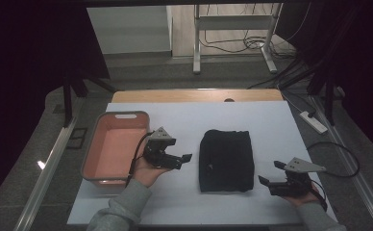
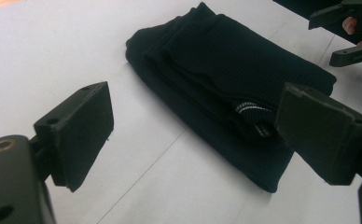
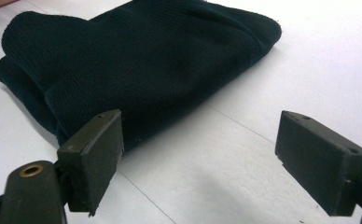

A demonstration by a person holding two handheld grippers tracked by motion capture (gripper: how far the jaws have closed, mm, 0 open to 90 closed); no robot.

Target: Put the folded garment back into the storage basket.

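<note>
Left gripper [image 1: 177,160]: jaws well apart, nothing between them, held just left of the folded black garment [image 1: 225,160] and aimed at its left edge. Right gripper [image 1: 271,174]: jaws likewise spread and empty, low at the garment's near right corner, not touching it.

Garment lies flat on the white table [image 1: 271,120], mid-table, folded into a thick rectangle of several layers. From the left gripper view a small striped label [image 2: 254,108] shows at the near fold. Salmon-coloured basin [image 1: 114,147] sits at the table's left edge, beyond the left hand, with nothing in it.

Likely step: both grippers closing in on the garment to lift it.

Risks, judged from here:
- A jaw catching only the top layer, so the fold opens and the bundle sags apart on lifting.
- Uneven grips left and right, letting one side droop and drag on the table.
- Knit fabric is soft; a shallow pinch at the edge could slip out.
- Left hand sits close to the basin rim; a wide swing might knock it.
</note>
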